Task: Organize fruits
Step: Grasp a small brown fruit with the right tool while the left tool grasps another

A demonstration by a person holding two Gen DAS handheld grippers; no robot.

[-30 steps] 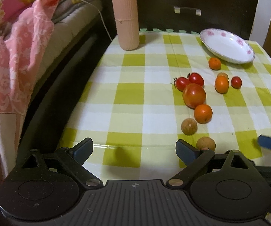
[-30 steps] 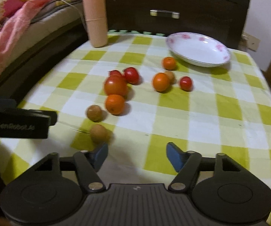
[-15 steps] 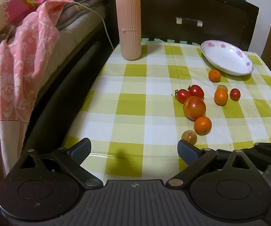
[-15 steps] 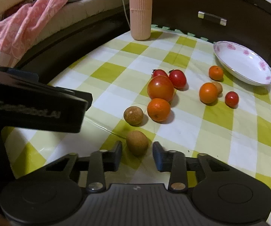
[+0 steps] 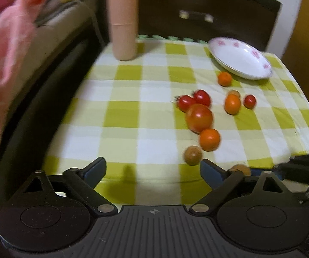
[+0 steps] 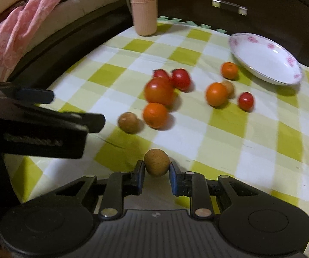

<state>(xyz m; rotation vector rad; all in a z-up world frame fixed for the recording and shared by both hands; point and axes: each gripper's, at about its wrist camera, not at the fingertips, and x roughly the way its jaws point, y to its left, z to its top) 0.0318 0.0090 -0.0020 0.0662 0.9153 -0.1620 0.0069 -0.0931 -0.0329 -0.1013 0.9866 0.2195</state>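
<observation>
My right gripper (image 6: pixel 155 169) is shut on a brown longan (image 6: pixel 156 161) near the table's front edge; that same longan (image 5: pixel 241 169) peeks out behind my left gripper's right finger. My left gripper (image 5: pixel 153 168) stands open over the checked cloth with nothing between its fingers. Loose on the cloth lie a second longan (image 6: pixel 128 122), a big tomato (image 6: pixel 159 90), several small oranges such as one (image 6: pixel 155 114) beside the tomato, and cherry tomatoes (image 6: pixel 180 79). A white flowered plate (image 6: pixel 265 58) sits empty at the back right.
A tall pink ribbed cylinder (image 5: pixel 123 19) stands at the back left of the table. A dark wooden cabinet (image 6: pixel 251 6) rises behind the table. A bed with a pink blanket (image 5: pixel 6 49) runs along the left side. The left gripper body (image 6: pixel 36 126) fills the right view's left.
My right gripper moved in on the near longan and shut on it. The left gripper stayed open and shifted slightly; its view is now blurred.
</observation>
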